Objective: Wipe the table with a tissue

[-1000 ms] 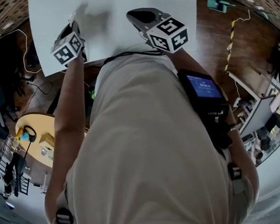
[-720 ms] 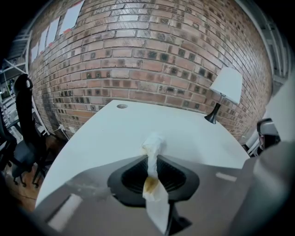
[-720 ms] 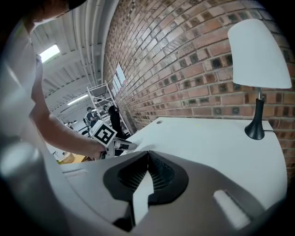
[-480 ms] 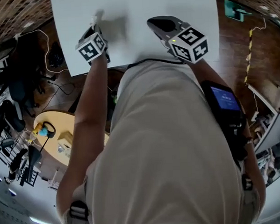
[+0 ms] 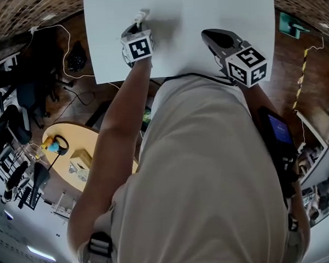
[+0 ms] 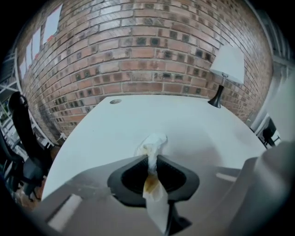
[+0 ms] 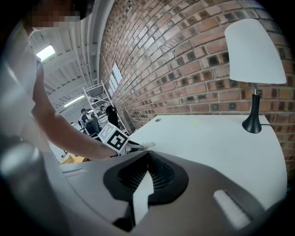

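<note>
The white tissue (image 6: 153, 144) is pinched in my left gripper (image 6: 151, 159), which is shut on it. Its crumpled end sticks out past the jaw tips, low over the white table (image 6: 198, 124), and a brown stain marks the strip between the jaws. Whether it touches the surface I cannot tell. In the head view the left gripper (image 5: 137, 29) reaches over the table's (image 5: 202, 11) near left part, tissue (image 5: 142, 15) ahead of it. My right gripper (image 5: 217, 38) hovers over the near right part, jaws (image 7: 147, 156) shut on nothing. It sees the left gripper (image 7: 134, 146) to its left.
A lamp with a white shade (image 6: 227, 64) (image 7: 256, 50) stands at the table's far right by the brick wall. A small round hole (image 6: 115, 101) lies at the far left. Below the table's left edge are cables (image 5: 66, 45) and a round wooden table (image 5: 67, 155).
My left gripper has sunk toward the tabletop and reached a little farther over it, tissue still pinched. The right gripper has kept its place. The head view has shifted.
</note>
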A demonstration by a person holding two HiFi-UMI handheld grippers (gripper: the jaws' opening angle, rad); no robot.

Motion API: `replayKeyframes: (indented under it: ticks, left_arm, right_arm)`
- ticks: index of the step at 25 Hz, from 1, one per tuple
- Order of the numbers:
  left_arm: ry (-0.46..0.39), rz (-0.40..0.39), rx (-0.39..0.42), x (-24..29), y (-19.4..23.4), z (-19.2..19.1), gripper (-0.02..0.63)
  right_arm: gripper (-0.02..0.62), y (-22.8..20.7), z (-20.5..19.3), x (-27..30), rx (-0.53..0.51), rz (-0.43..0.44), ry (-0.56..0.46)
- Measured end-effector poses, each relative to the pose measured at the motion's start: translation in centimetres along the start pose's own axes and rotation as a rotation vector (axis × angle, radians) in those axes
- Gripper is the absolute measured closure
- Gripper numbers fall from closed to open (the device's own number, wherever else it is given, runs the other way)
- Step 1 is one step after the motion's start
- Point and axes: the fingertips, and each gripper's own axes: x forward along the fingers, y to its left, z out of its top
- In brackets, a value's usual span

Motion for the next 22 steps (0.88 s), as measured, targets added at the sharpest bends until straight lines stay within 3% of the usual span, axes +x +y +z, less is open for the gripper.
replayKeyframes:
  ticks: [8,15,22]
  left_arm:
    - [0.009,0.021,0.115,1.2,-2.9,0.2,0.545]
    - [0.012,0.017,0.104,1.2,-3.6,0.6,0.543]
    - [0.045,-0.123,0.183,1.4,-9.4,0.6,0.543]
  right_arm:
    - [0.588,0.0,-0.6,-0.3,0.023,-0.019,-0.010]
    - [0.588,-0.1,-1.4,-1.6,0.047,-0.031,-0.015]
    - [0.588,-0.6,-1.9,-3.0,0.054,-0.018,-0.033]
